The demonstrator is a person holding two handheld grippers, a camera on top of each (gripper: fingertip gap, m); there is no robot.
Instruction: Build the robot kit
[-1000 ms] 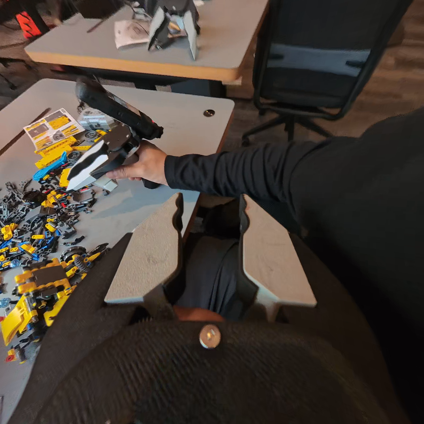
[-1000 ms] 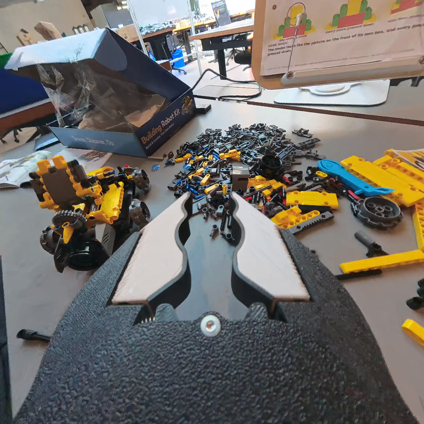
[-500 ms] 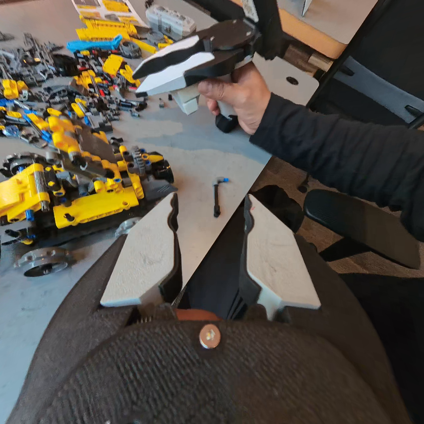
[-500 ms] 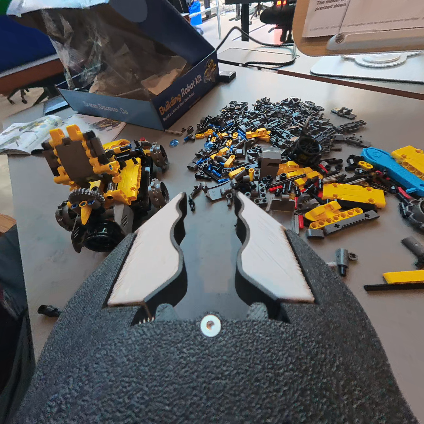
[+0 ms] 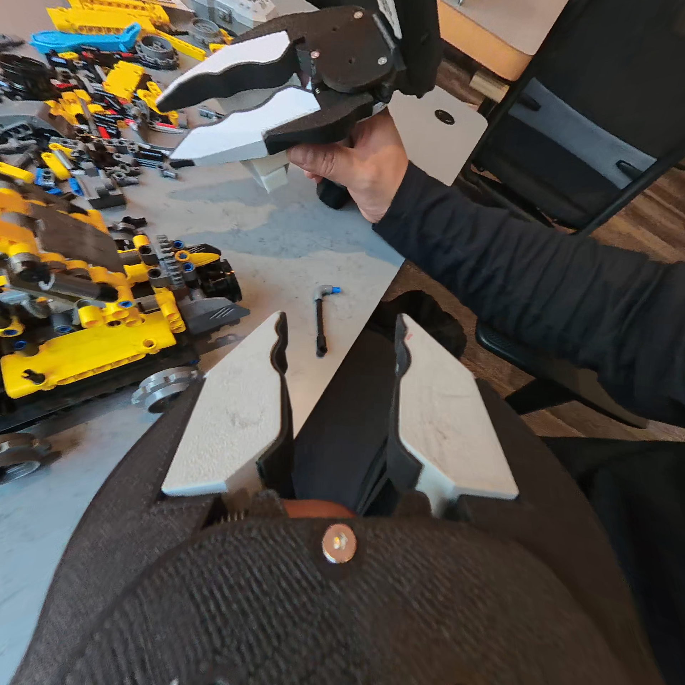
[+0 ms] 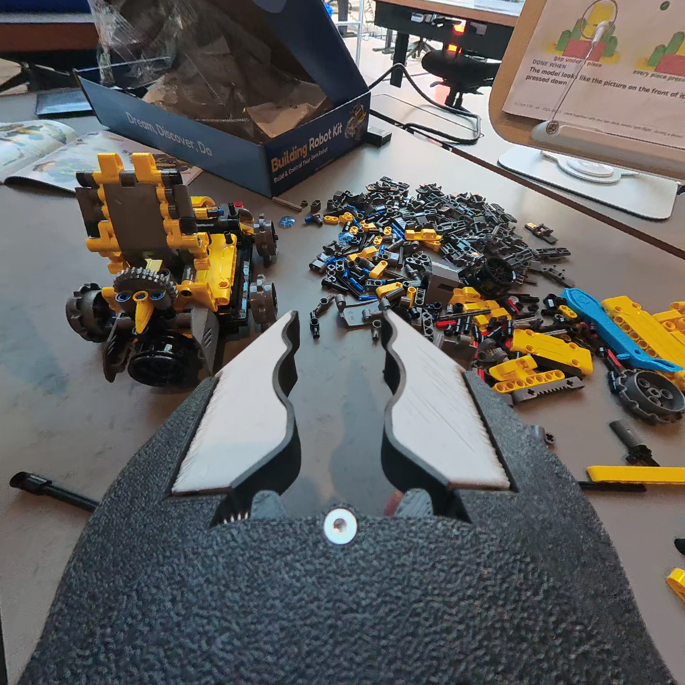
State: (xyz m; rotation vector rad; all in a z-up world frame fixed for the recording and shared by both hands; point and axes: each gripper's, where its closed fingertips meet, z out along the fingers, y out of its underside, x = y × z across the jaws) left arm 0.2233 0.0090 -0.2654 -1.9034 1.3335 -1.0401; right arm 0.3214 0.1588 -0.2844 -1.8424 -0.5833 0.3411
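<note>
Left tool (image 5: 341, 326): I am holding it released, fingers spread and gripping nothing, hanging over the near desk (image 5: 259, 222) edge with a dark trouser leg showing between the fingers.
Nearest to left tool: a thin black pin (image 5: 321, 322) with a grey elbow and blue tip is lying just ahead of the fingertips, apart from them.
Left side: the yellow model (image 5: 92, 296) is sitting just beside the left finger, a grey wheel (image 5: 165, 387) of it poking out next to that finger.
Right tool (image 6: 339, 322): I am keeping it released too, nothing between the fingers, hovering above bare desk (image 6: 55, 426); in the left view it (image 5: 174, 133) is being carried by a hand (image 5: 356, 166) in a black sleeve.
Ahead of right tool: the loose parts pile (image 6: 426, 259) is spreading from the fingertips outward, small black pins lying right at the tips.
Right of pile: a blue lever (image 6: 611, 333) is lying among yellow beams.
Left of right tool: the model (image 6: 166, 267) is standing near, its gear facing me.
Behind: an open blue box (image 6: 241, 122) is blocking the far desk, a booklet (image 6: 44, 152) is lying beside it, and a clipboard stand (image 6: 593, 92) is rising at the right.
</note>
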